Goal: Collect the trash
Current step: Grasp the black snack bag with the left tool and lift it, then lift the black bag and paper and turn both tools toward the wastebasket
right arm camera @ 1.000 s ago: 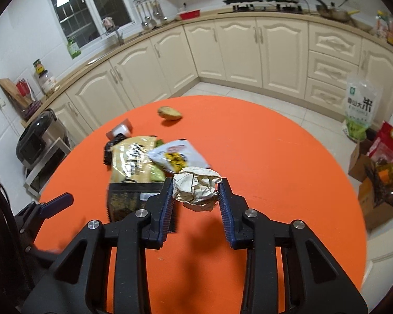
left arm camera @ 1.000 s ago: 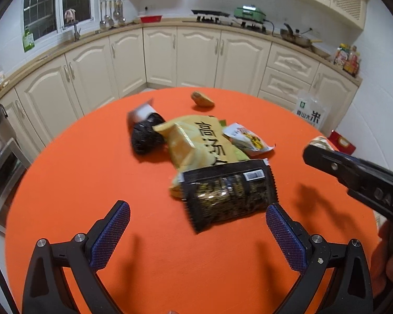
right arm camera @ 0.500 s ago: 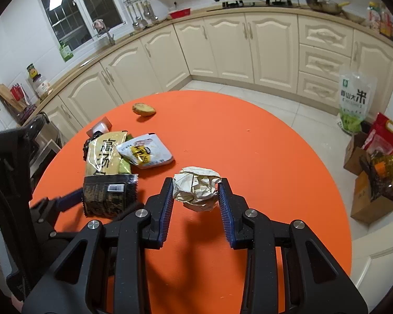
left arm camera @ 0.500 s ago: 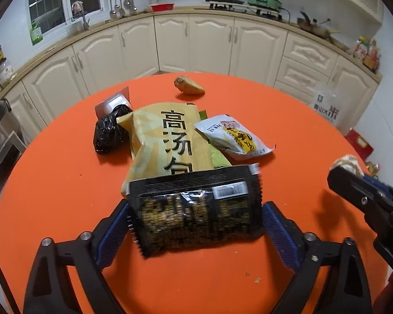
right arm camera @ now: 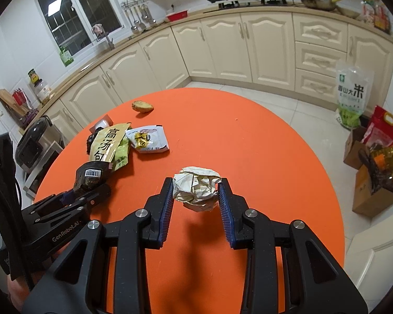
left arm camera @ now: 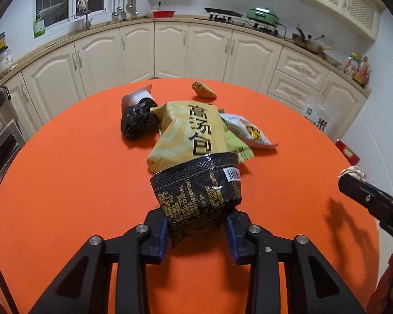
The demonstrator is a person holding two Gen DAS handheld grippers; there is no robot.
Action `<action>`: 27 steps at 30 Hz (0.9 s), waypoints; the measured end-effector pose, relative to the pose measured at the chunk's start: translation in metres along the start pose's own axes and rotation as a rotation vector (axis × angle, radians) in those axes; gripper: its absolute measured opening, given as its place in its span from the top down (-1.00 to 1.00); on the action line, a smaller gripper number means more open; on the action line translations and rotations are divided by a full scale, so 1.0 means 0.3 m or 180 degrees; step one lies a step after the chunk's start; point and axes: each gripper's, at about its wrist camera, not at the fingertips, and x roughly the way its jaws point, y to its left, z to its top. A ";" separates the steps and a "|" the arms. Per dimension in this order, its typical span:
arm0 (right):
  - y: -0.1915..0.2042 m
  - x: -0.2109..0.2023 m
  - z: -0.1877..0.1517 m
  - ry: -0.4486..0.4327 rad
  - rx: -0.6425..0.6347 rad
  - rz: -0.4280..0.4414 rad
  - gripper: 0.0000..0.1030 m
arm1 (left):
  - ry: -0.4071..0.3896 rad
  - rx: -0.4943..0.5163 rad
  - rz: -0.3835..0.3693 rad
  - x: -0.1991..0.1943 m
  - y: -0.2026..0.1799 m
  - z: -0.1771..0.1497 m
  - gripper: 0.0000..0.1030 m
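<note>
Trash lies in a loose heap at the middle of the round orange worktop (left arm camera: pixel 65 172): a yellow packet (left arm camera: pixel 191 136), a white snack bag (left arm camera: pixel 249 130), a black crumpled bag (left arm camera: pixel 137 120) and a brown scrap (left arm camera: pixel 203 90) further up the frame. At lower centre of the left wrist view, the left gripper (left arm camera: pixel 196 233) has just been closing its jaws, and the blue pads now pinch the near end of a black wrapper (left arm camera: pixel 199 196), squeezing it narrow; its far end overlaps the yellow packet. In the right wrist view the right gripper (right arm camera: pixel 196 196) has its jaws clamped on a crumpled paper ball (right arm camera: pixel 196 191) at centre frame, above the worktop, with its shadow below
</note>
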 end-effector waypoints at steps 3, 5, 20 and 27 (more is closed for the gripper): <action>0.010 -0.032 -0.025 -0.0019 0.0014 -0.0018 0.39 | -0.0006 -0.0027 -0.0071 -0.048 0.026 -0.024 0.46; 0.022 -0.054 -0.037 -0.0031 0.0012 -0.0046 0.39 | -0.0041 -0.0018 -0.0119 -0.082 0.045 -0.037 0.46; 0.097 -0.320 -0.117 -0.0326 -0.0008 -0.0206 0.39 | -0.0448 0.0203 -0.0346 -0.365 0.043 -0.204 0.46; 0.099 -0.487 -0.154 -0.0561 0.0023 -0.0335 0.39 | -0.0680 0.0428 -0.0488 -0.515 -0.059 -0.302 0.46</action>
